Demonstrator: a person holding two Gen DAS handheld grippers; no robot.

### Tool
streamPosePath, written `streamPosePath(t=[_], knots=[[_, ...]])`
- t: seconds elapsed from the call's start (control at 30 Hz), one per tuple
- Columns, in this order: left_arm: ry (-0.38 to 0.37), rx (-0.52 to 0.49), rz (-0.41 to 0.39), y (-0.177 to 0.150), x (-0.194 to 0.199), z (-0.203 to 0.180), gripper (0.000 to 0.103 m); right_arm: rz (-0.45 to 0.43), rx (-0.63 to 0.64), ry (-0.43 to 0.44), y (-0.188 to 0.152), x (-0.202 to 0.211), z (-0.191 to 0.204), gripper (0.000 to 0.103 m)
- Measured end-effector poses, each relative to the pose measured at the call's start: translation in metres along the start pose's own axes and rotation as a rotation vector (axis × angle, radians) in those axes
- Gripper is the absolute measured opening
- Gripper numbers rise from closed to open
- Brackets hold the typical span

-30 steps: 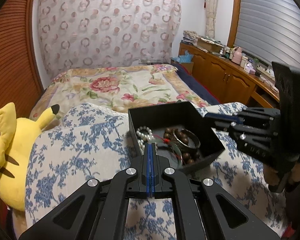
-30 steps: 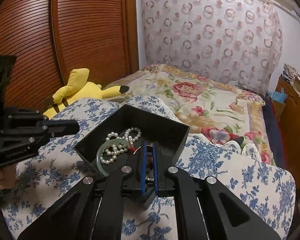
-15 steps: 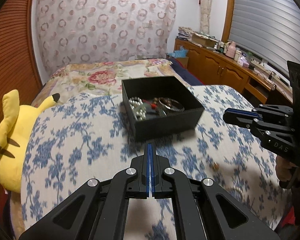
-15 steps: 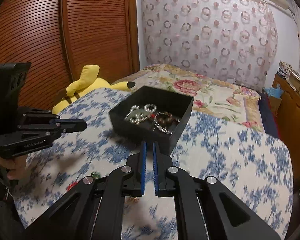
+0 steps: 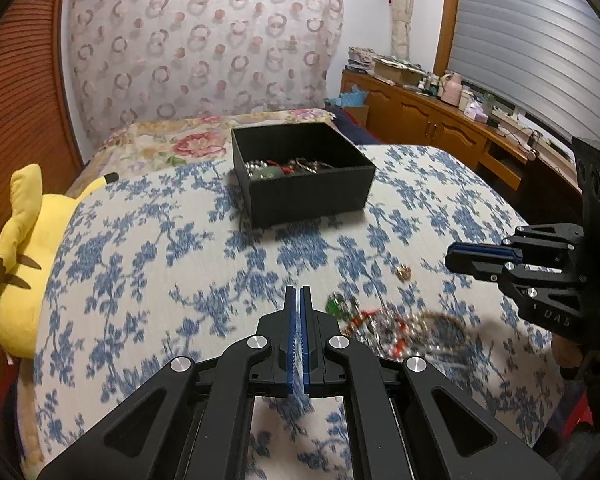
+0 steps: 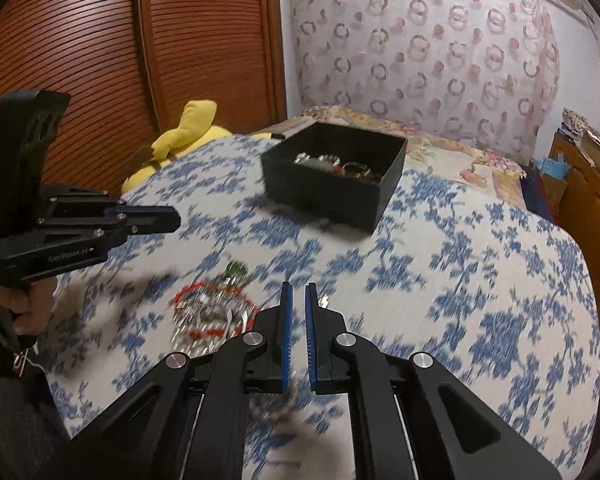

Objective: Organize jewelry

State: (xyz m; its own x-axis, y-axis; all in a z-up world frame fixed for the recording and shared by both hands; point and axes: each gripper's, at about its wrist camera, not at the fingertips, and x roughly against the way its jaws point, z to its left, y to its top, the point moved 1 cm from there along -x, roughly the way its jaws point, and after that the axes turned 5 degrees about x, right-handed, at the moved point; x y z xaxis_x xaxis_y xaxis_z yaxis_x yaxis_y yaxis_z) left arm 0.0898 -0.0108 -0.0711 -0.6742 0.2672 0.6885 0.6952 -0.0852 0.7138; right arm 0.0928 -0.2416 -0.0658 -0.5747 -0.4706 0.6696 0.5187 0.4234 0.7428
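Left wrist view shows the left gripper (image 5: 297, 300) pressed together and empty; the right gripper (image 6: 298, 300) is nearly closed, holding nothing. Loose jewelry (image 5: 388, 324) lies near; the box (image 5: 312, 192) sits far. Next: spread jaws, pinch one piece.

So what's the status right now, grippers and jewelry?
Left gripper and right gripper shut, empty. Black box holds some jewelry; loose jewelry pile on the tablecloth. Nothing in the way.

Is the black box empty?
No, the black box holds beads and bangles, seen over its rim in the right wrist view.
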Motion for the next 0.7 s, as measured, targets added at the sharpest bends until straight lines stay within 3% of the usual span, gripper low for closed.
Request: streamPosePath(t=[0.13,0.27,0.7], knots=[[-0.010,-0.004,0.015,-0.011,0.003,-0.005,0.000,0.024,0.017,0.013,-0.013,0.005,0.011,0.009],[-0.023,0.002,0.033,-0.022,0.003,-0.006,0.000,0.038,0.019,0.033,-0.024,0.009,0.020,0.025],[-0.030,0.043,0.055,-0.038,0.001,0.005,0.001,0.070,0.061,0.072,-0.028,0.001,0.042,0.026]])
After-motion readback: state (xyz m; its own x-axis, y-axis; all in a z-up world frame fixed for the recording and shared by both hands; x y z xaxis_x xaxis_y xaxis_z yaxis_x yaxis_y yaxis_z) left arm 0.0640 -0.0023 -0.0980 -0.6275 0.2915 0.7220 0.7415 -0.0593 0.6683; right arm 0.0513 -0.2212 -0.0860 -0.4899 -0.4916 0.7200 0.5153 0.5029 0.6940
